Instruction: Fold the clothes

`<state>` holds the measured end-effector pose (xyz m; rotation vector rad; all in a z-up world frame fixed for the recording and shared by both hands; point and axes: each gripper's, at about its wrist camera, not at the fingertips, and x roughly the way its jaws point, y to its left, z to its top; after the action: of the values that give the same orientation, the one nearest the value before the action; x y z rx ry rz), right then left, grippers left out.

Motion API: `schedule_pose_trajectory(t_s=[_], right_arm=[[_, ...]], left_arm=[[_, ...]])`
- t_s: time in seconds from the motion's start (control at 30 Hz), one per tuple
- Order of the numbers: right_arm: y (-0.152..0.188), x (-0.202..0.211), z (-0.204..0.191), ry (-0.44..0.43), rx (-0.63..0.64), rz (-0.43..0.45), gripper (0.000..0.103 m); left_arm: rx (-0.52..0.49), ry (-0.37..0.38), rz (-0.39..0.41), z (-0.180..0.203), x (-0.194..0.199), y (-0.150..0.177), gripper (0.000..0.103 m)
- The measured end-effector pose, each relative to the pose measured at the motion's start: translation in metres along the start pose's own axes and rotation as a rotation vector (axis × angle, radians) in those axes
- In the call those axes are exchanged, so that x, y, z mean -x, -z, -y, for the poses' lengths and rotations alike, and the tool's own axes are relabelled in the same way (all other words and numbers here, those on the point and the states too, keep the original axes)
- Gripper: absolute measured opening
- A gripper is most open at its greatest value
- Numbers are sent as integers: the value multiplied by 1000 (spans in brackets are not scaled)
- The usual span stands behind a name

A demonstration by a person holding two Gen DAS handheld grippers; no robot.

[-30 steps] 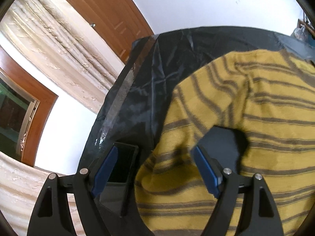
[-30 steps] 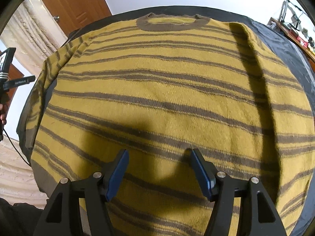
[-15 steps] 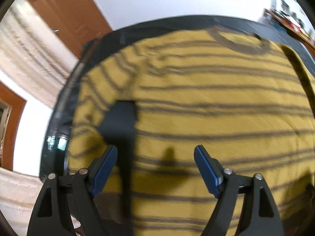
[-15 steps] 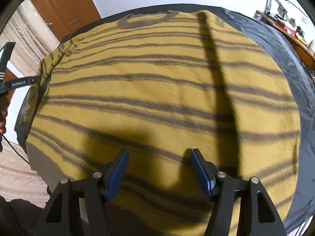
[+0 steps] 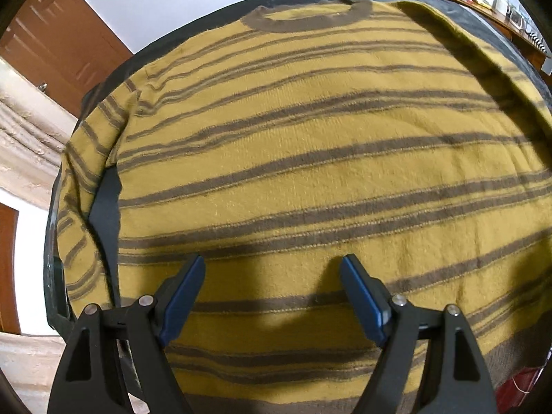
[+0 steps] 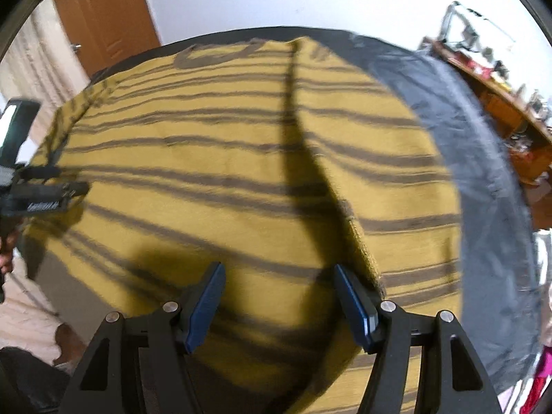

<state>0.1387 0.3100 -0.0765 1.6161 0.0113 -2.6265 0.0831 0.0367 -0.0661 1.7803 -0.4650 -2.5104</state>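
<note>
Your left gripper [image 5: 272,288] and right gripper [image 6: 279,296] both gape empty above the sweater [image 5: 310,172]. Its right side is folded over, leaving bare dark table [image 6: 483,179] there. A cluttered shelf [image 6: 500,103] stands beyond.

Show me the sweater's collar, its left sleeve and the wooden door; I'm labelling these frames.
collar [image 5: 307,20], left wrist view, on the brown ribbed neckband.
left sleeve [image 5: 82,186], left wrist view, mid-sleeve, lying beside the body.
wooden door [image 6: 103,17], right wrist view, on its brown panel.

Your sweater [image 5: 310,172] lies flat on the desk [image 6: 483,172], collar [image 5: 307,22] farthest from you, door [image 5: 58,45] behind-left.
</note>
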Motion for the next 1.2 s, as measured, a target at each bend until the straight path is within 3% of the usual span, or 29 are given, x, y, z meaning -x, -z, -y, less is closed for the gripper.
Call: schedule_pose_trajectory(t_s=[0.27, 0.37, 0.5, 0.57, 0.67, 0.77, 1.1, 1.2], right_arm=[[-24, 10, 79, 151, -144, 60, 67], [-35, 19, 105, 253, -175, 99, 67], [-42, 33, 138, 291, -270, 137, 67], [-39, 37, 146, 268, -298, 148, 67], [-32, 40, 140, 137, -293, 167, 67], [-21, 41, 114, 49, -193, 150, 67], [42, 20, 88, 133, -67, -44, 67], [49, 21, 90, 102, -105, -42, 67]], left_arm=[[9, -14, -5, 1, 0, 2, 86], [5, -23, -3, 3, 0, 3, 86], [8, -26, -3, 3, 0, 2, 86], [11, -26, -4, 2, -1, 2, 86], [16, -25, -6, 1, -1, 2, 89], [21, -25, -7, 1, -2, 2, 91], [-6, -49, -3, 9, 0, -3, 91], [-22, -48, -2, 13, 2, -5, 91]])
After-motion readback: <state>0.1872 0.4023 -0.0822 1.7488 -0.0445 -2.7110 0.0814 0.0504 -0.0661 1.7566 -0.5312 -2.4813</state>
